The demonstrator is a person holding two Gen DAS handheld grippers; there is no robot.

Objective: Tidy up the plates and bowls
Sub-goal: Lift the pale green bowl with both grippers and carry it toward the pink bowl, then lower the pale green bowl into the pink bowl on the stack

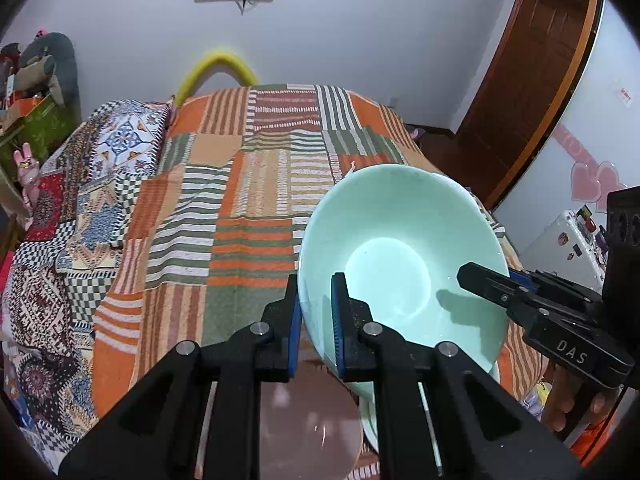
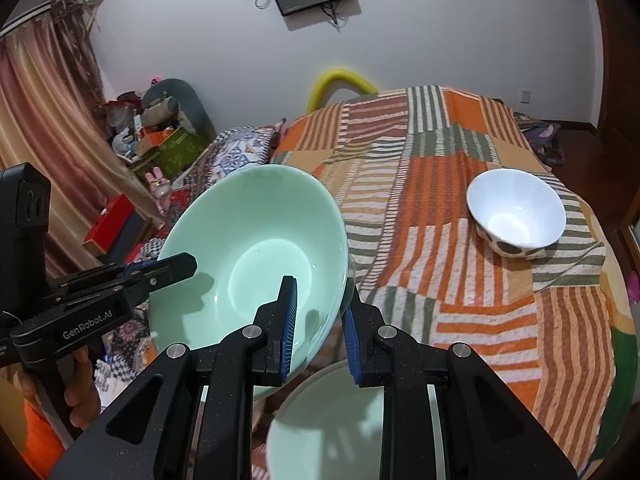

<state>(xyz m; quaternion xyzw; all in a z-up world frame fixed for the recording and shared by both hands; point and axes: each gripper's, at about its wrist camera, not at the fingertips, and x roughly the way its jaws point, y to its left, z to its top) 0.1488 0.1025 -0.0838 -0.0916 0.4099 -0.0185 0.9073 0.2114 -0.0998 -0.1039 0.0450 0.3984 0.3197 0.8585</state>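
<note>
Both grippers' fingers [image 1: 294,320] [image 2: 289,316] pinch opposite rims of the tilted green bowl [image 1: 400,256].

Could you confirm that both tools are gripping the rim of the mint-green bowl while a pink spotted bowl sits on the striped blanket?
Nearly: the spotted bowl is white, not pink, as the right wrist view shows. Both the left tool and right tool grip the mint-green bowl by its rim, above the striped blanket.
</note>
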